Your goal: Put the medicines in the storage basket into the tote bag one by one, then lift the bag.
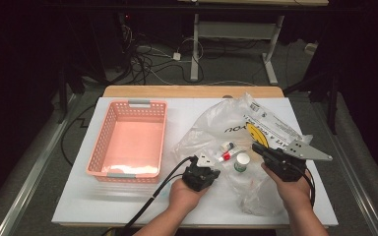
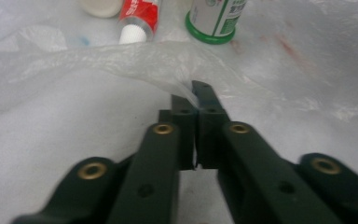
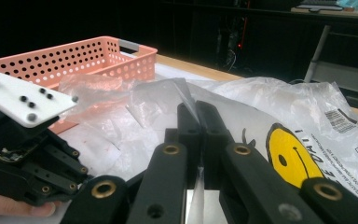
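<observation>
Both grippers, left gripper (image 1: 205, 169) and right gripper (image 1: 262, 149), have jaws pinching the thin plastic bag (image 1: 216, 129); pulling apart could tear it, spilling the small bottles (image 1: 241, 162) onto the tabletop (image 1: 78, 196).

Red tube (image 2: 140, 16) cut off above

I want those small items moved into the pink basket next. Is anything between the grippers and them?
Yes: the plastic bag covers the tube and bottle. Both the left gripper and right gripper pinch its film.

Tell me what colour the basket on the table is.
The basket is salmon pink with grey handles, clearest in the high view.
</observation>
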